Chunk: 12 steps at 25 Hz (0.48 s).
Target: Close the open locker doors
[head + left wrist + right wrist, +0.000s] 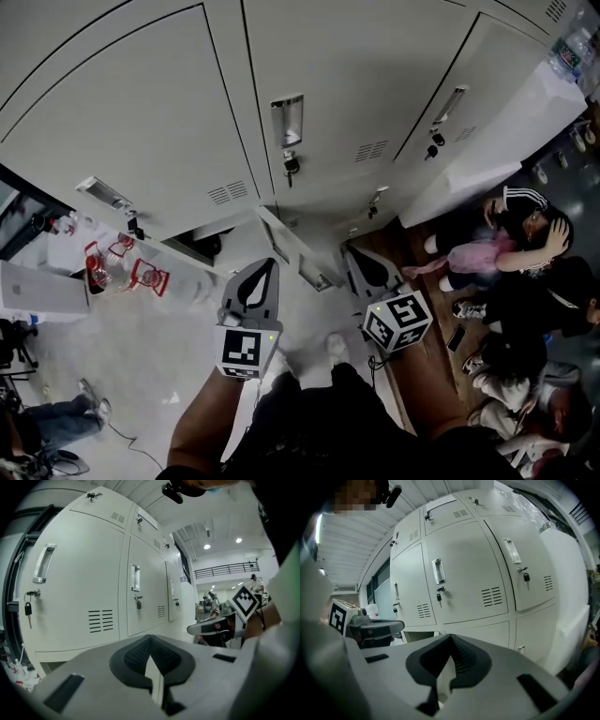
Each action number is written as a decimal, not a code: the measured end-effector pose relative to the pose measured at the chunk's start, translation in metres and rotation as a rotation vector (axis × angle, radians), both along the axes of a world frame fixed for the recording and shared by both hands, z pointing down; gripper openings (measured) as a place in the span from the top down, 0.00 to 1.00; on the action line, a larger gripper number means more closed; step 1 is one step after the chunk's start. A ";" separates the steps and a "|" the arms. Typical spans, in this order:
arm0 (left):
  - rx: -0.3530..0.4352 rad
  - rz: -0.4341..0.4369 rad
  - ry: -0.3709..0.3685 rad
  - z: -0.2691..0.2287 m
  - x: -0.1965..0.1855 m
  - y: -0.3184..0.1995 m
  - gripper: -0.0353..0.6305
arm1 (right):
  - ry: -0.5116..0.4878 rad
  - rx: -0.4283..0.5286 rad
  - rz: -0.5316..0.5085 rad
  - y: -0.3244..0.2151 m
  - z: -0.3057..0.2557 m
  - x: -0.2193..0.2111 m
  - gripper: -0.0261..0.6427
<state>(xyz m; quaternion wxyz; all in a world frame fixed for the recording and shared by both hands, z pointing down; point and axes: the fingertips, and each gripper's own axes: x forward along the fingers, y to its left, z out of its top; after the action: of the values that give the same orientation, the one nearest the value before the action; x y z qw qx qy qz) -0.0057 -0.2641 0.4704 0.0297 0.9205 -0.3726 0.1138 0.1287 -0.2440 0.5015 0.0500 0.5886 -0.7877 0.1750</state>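
The open locker door (292,246) is seen edge-on just ahead, between the left gripper (269,269) and right gripper (354,258), both clenched on nothing, and is judged nearer the left.

Grey left gripper (271,265), right gripper (354,253); black-lined jaws; black-white marker cubes (240,349)

Pale, glossy floor (141,356) on the left, with a thin cable (122,434) trailing across it. On the right, a brown wood-toned strip of floor (424,375) where several people (525,281) sit close together. Clear bottles with red labels (122,267) are clustered at far left. White ceiling with round recessed lights (206,546). A railed upper gallery (225,569) lies beyond. Ribbed ceiling panels (351,541) in the right gripper view.
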 end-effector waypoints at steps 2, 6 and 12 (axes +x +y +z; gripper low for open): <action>-0.024 0.020 0.004 0.010 0.009 0.011 0.94 | 0.000 -0.014 0.007 0.010 0.009 0.009 0.96; -0.063 0.046 -0.005 0.031 0.023 0.030 0.94 | -0.003 -0.038 -0.015 0.028 0.027 0.016 0.96; -0.118 0.032 -0.023 0.062 0.028 0.052 0.94 | -0.008 -0.044 -0.099 0.050 0.050 0.012 0.96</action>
<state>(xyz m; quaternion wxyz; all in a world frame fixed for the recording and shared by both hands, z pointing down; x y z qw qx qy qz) 0.0223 -0.2123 0.5329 0.0779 0.9216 -0.3507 0.1466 0.1406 -0.1939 0.5517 0.0684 0.5470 -0.8120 0.1917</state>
